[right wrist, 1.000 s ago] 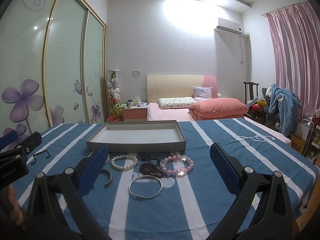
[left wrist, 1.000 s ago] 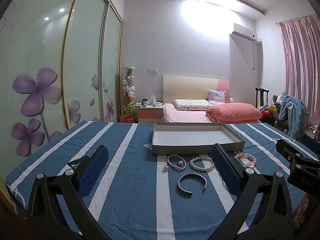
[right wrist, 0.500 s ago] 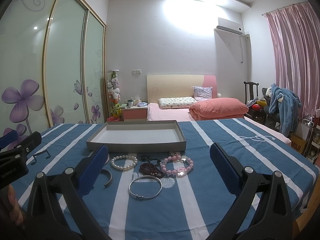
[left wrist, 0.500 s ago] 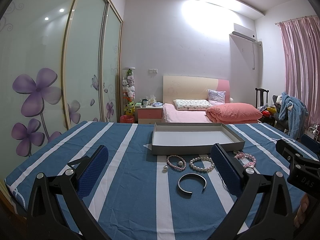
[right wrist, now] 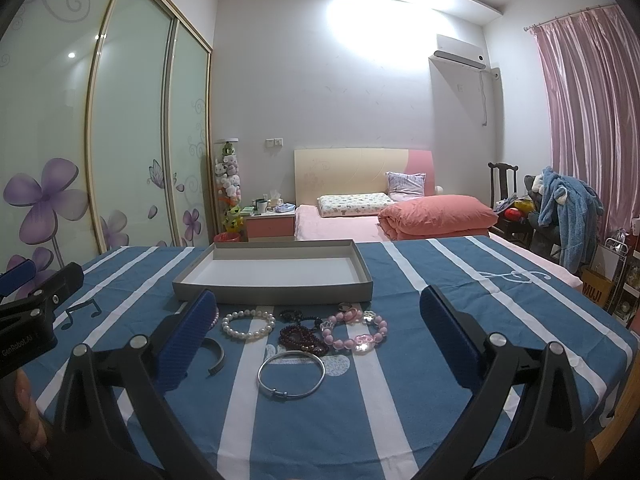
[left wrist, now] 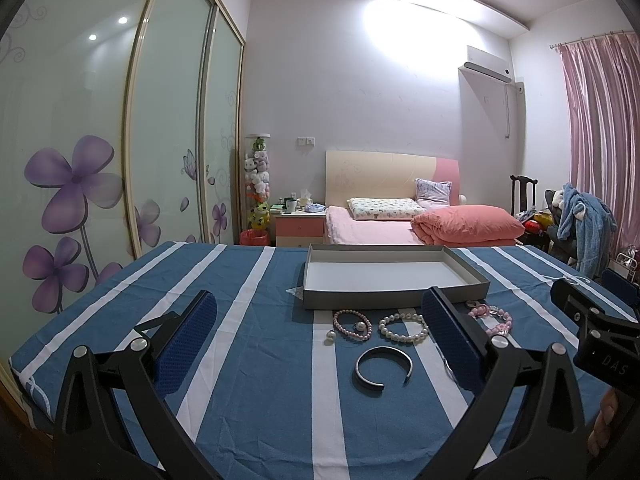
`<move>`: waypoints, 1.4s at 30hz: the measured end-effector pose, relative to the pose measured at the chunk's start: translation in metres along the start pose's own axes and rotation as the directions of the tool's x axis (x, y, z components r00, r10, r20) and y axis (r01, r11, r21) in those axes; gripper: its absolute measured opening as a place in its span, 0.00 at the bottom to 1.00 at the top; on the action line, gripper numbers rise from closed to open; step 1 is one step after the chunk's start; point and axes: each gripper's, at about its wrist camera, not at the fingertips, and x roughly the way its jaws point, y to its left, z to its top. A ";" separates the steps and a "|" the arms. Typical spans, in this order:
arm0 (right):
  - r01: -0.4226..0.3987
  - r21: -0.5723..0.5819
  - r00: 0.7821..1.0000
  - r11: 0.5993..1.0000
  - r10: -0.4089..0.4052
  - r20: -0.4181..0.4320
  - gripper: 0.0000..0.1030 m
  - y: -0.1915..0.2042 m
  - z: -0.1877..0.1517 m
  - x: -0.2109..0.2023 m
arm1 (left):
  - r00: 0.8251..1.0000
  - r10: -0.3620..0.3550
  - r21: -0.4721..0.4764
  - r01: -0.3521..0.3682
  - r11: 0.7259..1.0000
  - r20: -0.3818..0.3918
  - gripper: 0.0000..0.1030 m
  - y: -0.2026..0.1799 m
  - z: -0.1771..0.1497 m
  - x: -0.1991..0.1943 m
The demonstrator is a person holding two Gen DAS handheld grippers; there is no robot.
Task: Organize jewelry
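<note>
Jewelry lies in a row just before the empty tray [left wrist: 394, 292]. In the left view, the left gripper [left wrist: 320, 338] gapes wide, empty; the cuff [left wrist: 383, 368] sits ahead, right of centre. In the right view, the right gripper [right wrist: 316, 334] is equally wide, the bangle [right wrist: 291, 374] nearest, seemingly between its fingers.

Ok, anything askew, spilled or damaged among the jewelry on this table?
Nothing damaged or spilled. The tray sits square and empty. The only untidy spot: the dark red beads lie bunched against the pink bracelet, while the silver bangle lies apart.
</note>
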 end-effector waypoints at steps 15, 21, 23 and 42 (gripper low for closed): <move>0.000 0.001 1.000 1.000 0.000 -0.001 0.96 0.000 0.000 0.000 | 1.000 0.000 0.000 0.000 1.000 -0.001 0.98 0.000 0.000 0.000; 0.000 0.000 1.000 1.000 0.000 -0.001 0.96 0.000 0.000 0.000 | 1.000 0.000 0.001 0.000 1.000 -0.001 0.98 0.000 0.000 0.000; 0.000 0.001 1.000 1.000 0.000 -0.002 0.96 0.000 0.000 0.000 | 1.000 0.000 0.000 0.000 1.000 -0.001 0.98 0.000 0.000 0.000; -0.059 0.029 0.967 0.998 0.064 -0.245 0.96 -0.003 -0.024 0.052 | 0.984 0.003 -0.057 -0.013 0.998 -0.179 0.98 0.015 -0.010 0.035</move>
